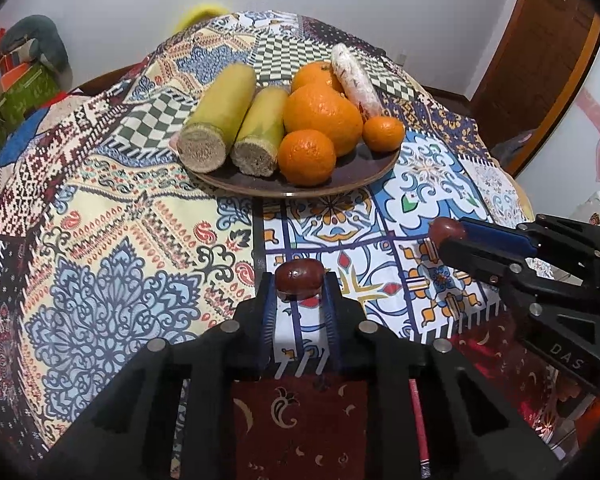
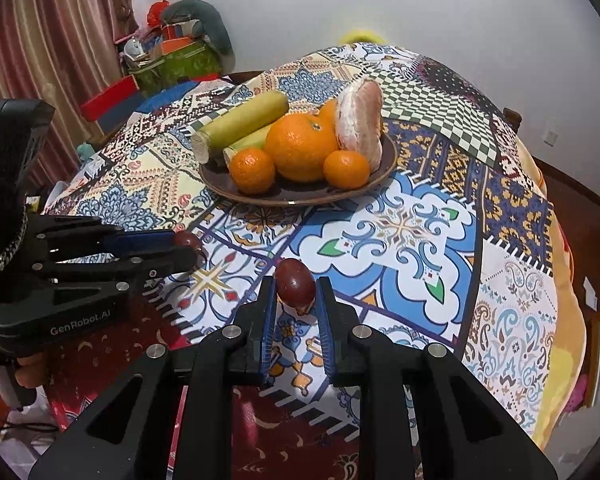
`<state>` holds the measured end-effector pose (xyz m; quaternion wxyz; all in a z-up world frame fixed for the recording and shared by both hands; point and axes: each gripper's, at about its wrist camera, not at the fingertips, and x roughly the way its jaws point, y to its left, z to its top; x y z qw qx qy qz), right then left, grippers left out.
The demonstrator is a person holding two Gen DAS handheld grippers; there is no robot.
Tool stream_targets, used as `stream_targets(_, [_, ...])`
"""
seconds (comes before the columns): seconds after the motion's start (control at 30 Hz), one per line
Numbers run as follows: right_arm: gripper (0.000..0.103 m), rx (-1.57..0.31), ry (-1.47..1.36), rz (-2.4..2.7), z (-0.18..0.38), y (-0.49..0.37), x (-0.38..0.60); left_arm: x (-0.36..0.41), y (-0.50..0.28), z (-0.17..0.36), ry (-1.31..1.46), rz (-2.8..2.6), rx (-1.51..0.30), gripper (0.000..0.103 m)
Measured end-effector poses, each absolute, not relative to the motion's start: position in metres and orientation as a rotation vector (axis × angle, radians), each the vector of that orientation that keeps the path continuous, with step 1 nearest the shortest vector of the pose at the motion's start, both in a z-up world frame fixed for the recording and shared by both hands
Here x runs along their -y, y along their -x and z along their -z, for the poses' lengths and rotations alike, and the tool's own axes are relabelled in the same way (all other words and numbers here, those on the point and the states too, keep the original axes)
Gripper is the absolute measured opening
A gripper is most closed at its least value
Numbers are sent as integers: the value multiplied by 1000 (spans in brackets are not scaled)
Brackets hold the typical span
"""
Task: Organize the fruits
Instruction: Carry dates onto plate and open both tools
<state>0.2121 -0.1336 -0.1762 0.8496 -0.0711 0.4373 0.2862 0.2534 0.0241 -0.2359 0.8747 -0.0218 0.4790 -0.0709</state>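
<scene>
- Left hand-held gripper (image 1: 299, 285): clamped on a small dark red oval fruit (image 1: 299, 276), long axis crosswise between the fingers.
- Right hand-held gripper (image 2: 296, 289): clamped on a second dark red oval fruit (image 2: 295, 285), long axis upright.
- Round brown plate (image 1: 364, 168) of oranges and green cane pieces: straight ahead of both on the patterned table (image 1: 100, 200), well apart; neither gripper clearly nearer.

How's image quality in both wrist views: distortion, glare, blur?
Left wrist view: heavy fisheye bowing of the tablecloth, dark corner vignette, small glare spot on the plate rim, fruit sharp. Right wrist view: same barrel warp, bright patch on cloth between the fingers, red date in focus.
</scene>
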Motion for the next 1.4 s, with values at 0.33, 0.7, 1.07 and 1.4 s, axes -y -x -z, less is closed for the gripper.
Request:
stream_targets(0.33, [18,-854,131,-614,156,-224,124,-32,-255,203,34,117,-911,23])
stream_targets(0.7, [18,-821,104,-619,150,-243,111,-44,-276,198,64,95,-885,23])
stream_targets(1.07, [18,-875,92,-621,173,-261,104,-41,-303,216,57,105,-924,23])
stream_targets(1.4, [18,-885,84,-639,180,-265,103,-40,-309,222,61,110,-940,23])
